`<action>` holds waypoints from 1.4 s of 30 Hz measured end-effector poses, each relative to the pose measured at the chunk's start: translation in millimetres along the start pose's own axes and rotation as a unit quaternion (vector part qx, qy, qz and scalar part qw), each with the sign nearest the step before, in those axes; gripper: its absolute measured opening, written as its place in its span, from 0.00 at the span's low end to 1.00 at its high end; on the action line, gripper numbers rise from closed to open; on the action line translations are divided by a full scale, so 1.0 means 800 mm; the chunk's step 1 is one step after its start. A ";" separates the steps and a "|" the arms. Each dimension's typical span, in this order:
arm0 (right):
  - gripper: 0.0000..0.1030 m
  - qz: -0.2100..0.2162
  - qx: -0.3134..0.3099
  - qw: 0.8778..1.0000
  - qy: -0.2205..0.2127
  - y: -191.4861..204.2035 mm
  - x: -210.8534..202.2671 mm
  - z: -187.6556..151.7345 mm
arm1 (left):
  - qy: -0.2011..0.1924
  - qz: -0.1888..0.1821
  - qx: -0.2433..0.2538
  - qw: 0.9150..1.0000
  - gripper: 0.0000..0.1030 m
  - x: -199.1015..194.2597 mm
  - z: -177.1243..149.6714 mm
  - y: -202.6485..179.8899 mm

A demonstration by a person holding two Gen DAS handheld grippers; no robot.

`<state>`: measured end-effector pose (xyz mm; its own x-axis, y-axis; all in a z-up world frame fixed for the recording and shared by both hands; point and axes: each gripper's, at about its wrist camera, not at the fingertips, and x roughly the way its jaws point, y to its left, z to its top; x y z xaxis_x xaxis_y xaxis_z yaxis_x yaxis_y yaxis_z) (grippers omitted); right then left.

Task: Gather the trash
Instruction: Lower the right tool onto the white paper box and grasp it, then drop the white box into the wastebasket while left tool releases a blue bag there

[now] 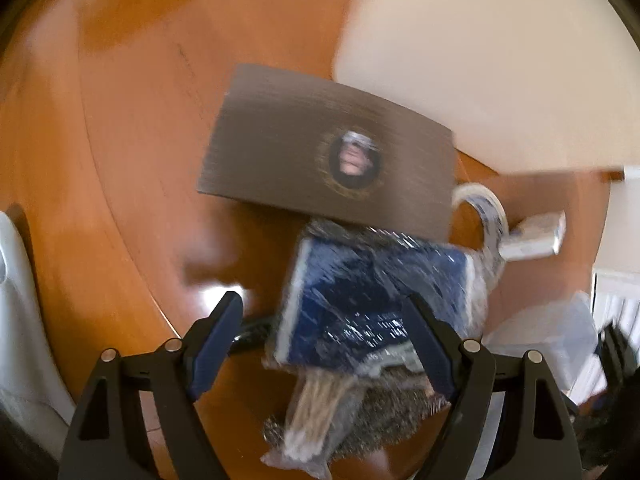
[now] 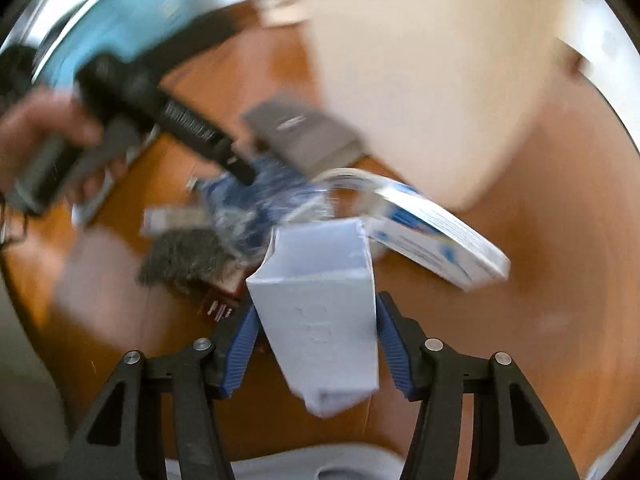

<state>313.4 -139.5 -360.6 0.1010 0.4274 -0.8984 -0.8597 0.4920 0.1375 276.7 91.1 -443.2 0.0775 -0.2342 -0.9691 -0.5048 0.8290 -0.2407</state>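
My left gripper [image 1: 322,300] hangs open over a crumpled blue foil wrapper [image 1: 372,288] on the wooden table [image 1: 140,140]. Its right finger overlaps the wrapper and its left finger stands apart from it. Under the wrapper lie a clear packet of pale sticks [image 1: 316,408] and a grey steel-wool pad [image 1: 372,412]. In the right wrist view my right gripper [image 2: 316,304] has a white open carton [image 2: 320,320] between its blue pads, which press on both its sides. The blue wrapper [image 2: 248,200] and steel-wool pad [image 2: 184,256] lie beyond it.
A dark brown card with a round picture [image 1: 328,148] lies behind the wrapper, next to a tape roll [image 1: 488,216] and a clear plastic bag [image 1: 552,328]. A white-and-blue box [image 2: 432,236] lies right of the carton. A person's hand [image 2: 40,128] holds the other gripper at left.
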 end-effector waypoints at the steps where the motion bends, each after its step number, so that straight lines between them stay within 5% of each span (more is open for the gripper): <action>1: 0.58 -0.005 0.016 1.000 -0.003 -0.008 -0.005 -0.008 | 0.003 -0.006 -0.011 1.000 0.79 -0.001 0.003 0.008; 3: 0.57 -0.008 0.047 0.999 -0.005 -0.026 -0.013 -0.020 | 0.004 -0.010 -0.023 1.000 0.79 -0.004 0.004 0.011; 6: 0.57 -0.010 0.079 0.997 -0.010 -0.045 -0.017 -0.034 | -0.027 0.010 0.045 0.999 0.79 -0.022 -0.016 -0.032; 10: 0.57 -0.024 0.098 0.995 -0.006 -0.053 -0.006 -0.040 | -0.059 0.100 0.175 0.978 0.79 -0.013 -0.058 -0.115; 13: 0.57 -0.026 0.097 0.995 -0.010 -0.044 -0.002 -0.035 | -0.077 0.154 0.189 0.967 0.79 0.003 -0.072 -0.143; 17: 0.57 -0.023 0.099 0.995 -0.008 -0.040 0.002 -0.040 | -0.069 0.182 0.176 0.965 0.79 0.034 -0.077 -0.158; 22: 0.57 -0.028 0.113 0.993 0.000 -0.046 0.005 -0.048 | -0.051 0.234 0.194 0.951 0.81 0.087 -0.073 -0.176; 24: 0.57 -0.031 0.118 0.992 -0.003 -0.047 0.004 -0.049 | -0.060 0.223 0.187 0.955 0.79 0.084 -0.072 -0.171; 26: 0.57 -0.032 0.122 0.992 -0.004 -0.047 0.004 -0.051 | -0.070 0.197 0.174 0.962 0.47 0.065 -0.072 -0.153; 29: 0.57 -0.038 0.125 0.991 -0.004 -0.049 0.004 -0.052 | -0.078 0.172 0.162 0.969 0.29 0.042 -0.075 -0.143; 36: 0.57 -0.042 0.132 0.990 -0.014 -0.051 -0.002 -0.045 | -0.111 0.062 0.073 0.989 0.19 -0.075 -0.097 -0.111; 40: 0.57 -0.044 0.136 0.989 -0.023 -0.052 -0.006 -0.040 | -0.134 -0.019 0.038 0.990 0.19 -0.149 -0.104 -0.147; 42: 0.57 -0.047 0.141 0.988 -0.030 -0.054 -0.010 -0.038 | -0.150 -0.086 0.052 0.984 0.19 -0.194 -0.099 -0.183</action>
<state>334.4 -187.2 -372.1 0.2101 0.4096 -0.8878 -0.6724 0.7197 0.1729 270.6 -34.0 -253.6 0.4123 -0.2278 -0.8821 -0.3732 0.8410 -0.3916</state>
